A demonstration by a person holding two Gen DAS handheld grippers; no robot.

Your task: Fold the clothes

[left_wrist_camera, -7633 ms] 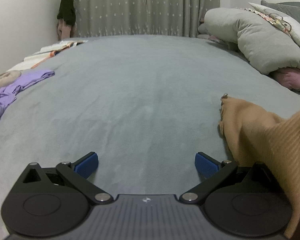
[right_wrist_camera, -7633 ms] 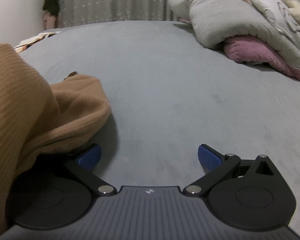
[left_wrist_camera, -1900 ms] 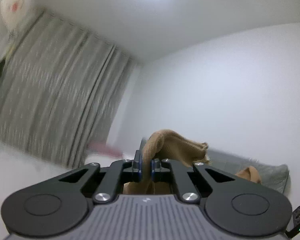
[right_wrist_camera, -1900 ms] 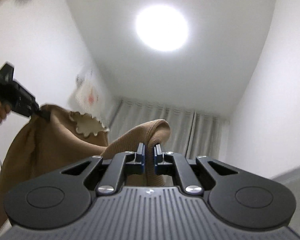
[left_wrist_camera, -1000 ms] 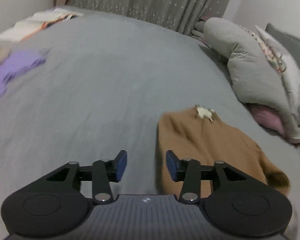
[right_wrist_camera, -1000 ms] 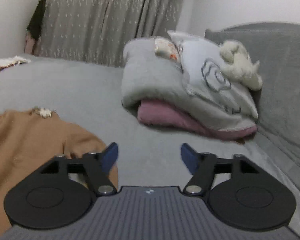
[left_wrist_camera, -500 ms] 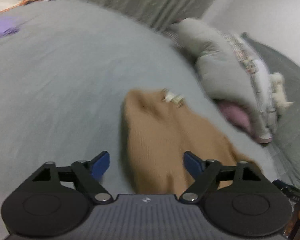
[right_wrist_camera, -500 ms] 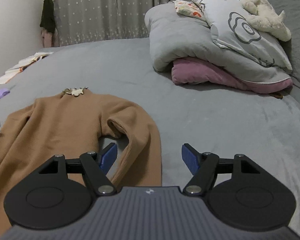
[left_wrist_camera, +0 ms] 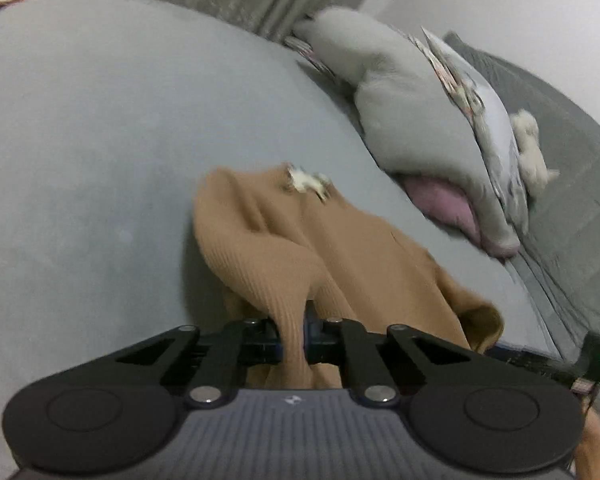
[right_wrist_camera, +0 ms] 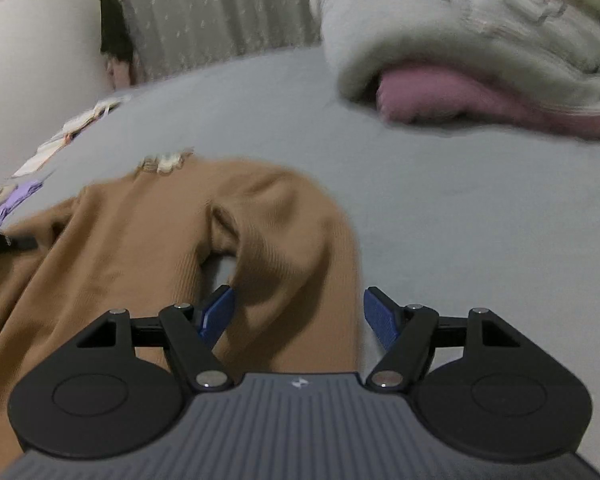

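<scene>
Centrally: brown sweater (right_wrist_camera: 148, 240) spread on grey bed (right_wrist_camera: 480, 220) | left gripper (left_wrist_camera: 294, 340) pinching its near sleeve | right gripper (right_wrist_camera: 298, 312) spread wide, straddling opposite sleeve | soft, light, limp knit; best grasped at cuffs.

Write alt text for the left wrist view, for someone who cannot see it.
The left gripper is shut on a fold of the tan ribbed sweater, which lies spread on a grey bed. Beyond it, at the right, a pile of grey bedding rests on something pink.
</scene>
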